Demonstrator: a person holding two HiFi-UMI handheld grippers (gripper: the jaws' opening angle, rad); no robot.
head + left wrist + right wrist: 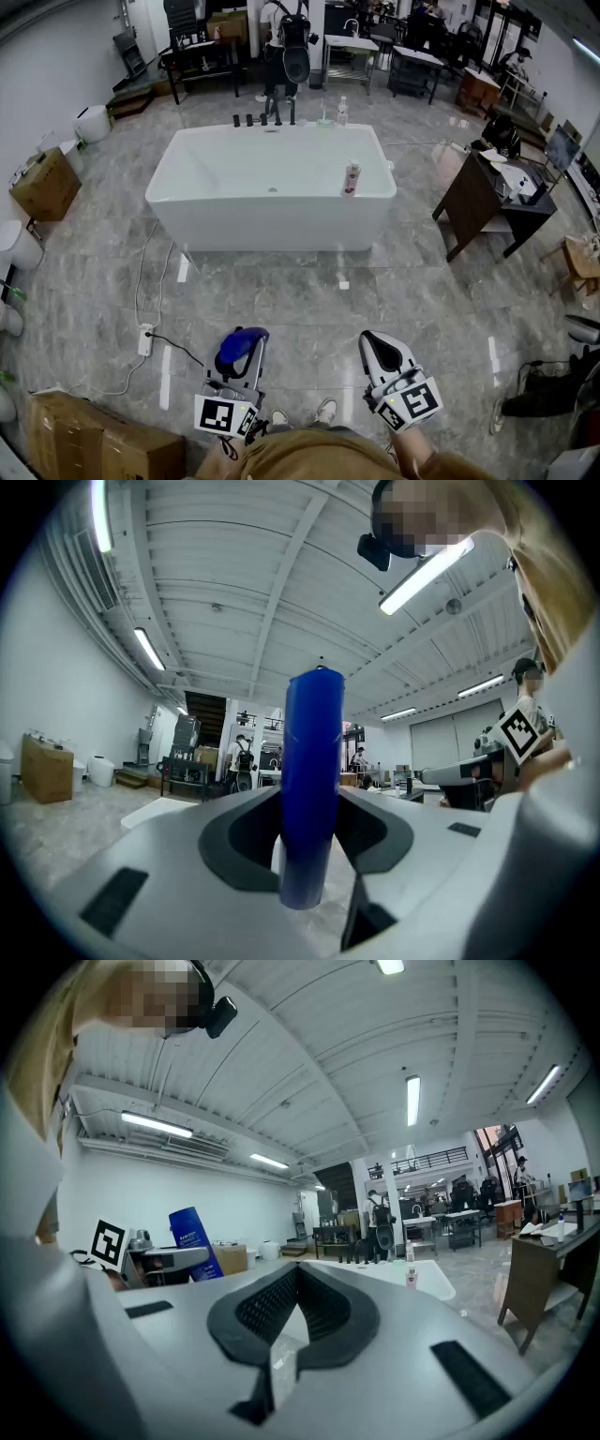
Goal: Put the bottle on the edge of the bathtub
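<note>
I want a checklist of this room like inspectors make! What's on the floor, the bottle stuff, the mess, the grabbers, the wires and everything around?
Surface: grey tiled floor; white bathtub in the middle.
Job's things: blue bottle, not yet on the bathtub.
Clutter: pink bottle and clear bottle on the bathtub's rim.
Grippers: left gripper shut on the blue bottle; right gripper shut, empty.
Cables: power strip with cords on the floor.
Surroundings: cardboard box, dark desk, person with a backpack.
</note>
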